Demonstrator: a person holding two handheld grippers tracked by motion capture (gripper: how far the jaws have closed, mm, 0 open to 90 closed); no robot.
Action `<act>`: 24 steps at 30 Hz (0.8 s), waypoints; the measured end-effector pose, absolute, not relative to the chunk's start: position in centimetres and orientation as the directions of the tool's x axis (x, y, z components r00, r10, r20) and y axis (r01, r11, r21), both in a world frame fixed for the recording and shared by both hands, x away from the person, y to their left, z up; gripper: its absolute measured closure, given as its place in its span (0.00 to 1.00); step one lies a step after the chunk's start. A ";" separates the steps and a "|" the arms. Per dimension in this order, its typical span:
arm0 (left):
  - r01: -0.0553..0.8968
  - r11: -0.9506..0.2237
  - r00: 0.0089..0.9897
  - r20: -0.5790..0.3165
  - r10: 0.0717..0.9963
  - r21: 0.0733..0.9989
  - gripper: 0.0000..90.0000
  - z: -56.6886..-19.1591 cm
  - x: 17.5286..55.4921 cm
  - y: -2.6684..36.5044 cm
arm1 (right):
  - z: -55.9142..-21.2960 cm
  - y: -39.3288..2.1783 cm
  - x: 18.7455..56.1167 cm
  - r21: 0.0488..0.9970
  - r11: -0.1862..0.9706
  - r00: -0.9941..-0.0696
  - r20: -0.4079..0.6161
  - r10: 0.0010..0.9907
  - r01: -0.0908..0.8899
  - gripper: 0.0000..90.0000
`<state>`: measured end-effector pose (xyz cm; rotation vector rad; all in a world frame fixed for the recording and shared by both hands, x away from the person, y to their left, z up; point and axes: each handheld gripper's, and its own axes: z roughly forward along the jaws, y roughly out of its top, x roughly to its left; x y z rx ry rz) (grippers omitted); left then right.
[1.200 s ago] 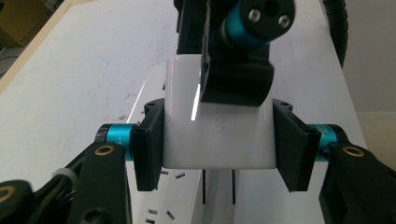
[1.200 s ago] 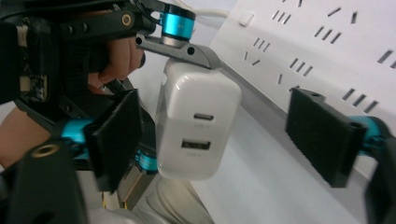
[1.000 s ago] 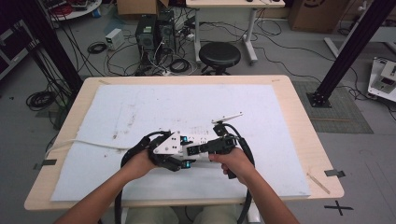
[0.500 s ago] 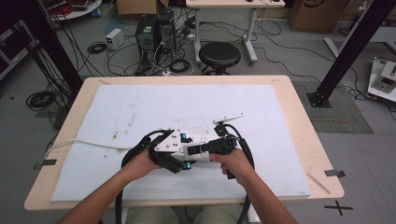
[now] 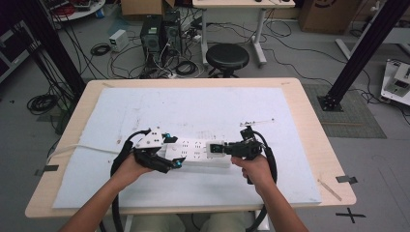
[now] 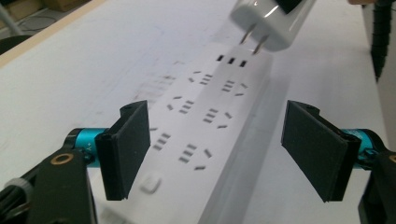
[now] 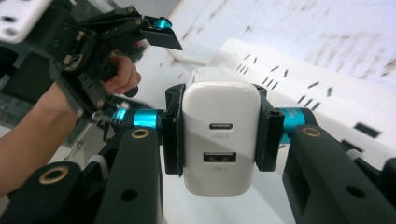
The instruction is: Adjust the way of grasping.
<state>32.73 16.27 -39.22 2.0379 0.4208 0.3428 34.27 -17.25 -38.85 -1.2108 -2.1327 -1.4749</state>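
White charger (image 7: pixel 220 135) sat clamped in the right gripper (image 7: pixel 219 133), prongs just above the strip (image 6: pixel 205 121) mid-table; the left gripper (image 6: pixel 219 154) straddled it, jaws having just opened. Best aligned squarely before pressing.

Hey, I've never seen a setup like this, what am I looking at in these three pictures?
A person at a table holds a hand-operated tongs tool in each hand. One picture looks down from above; the other two come from cameras riding on each tool. A white power strip lies on a white mat. The right tongs are clamped on a white USB charger, its prongs hanging just above the strip's sockets. The left tongs stand open over the strip, not pressing it.
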 end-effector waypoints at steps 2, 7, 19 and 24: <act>0.174 -0.435 0.882 0.057 0.468 0.883 0.27 -39.2 32.9 17.5 | -38.9 -17.9 33.9 0.663 0.105 -0.625 0.623 0.471 0.741 0.70; 0.198 -0.392 0.849 0.042 0.526 0.898 0.25 -39.2 32.9 19.0 | -39.2 -19.0 33.3 0.684 0.069 -0.627 0.618 0.475 0.726 0.70; 0.224 -0.354 0.790 0.043 0.612 0.908 0.24 -38.9 32.4 21.7 | -39.3 -23.0 32.2 0.700 0.003 -0.604 0.613 0.509 0.714 0.70; 0.228 -0.353 0.770 0.055 0.636 0.907 0.24 -38.8 32.3 22.8 | -39.1 -24.4 31.7 0.723 0.016 -0.616 0.575 0.538 0.690 0.70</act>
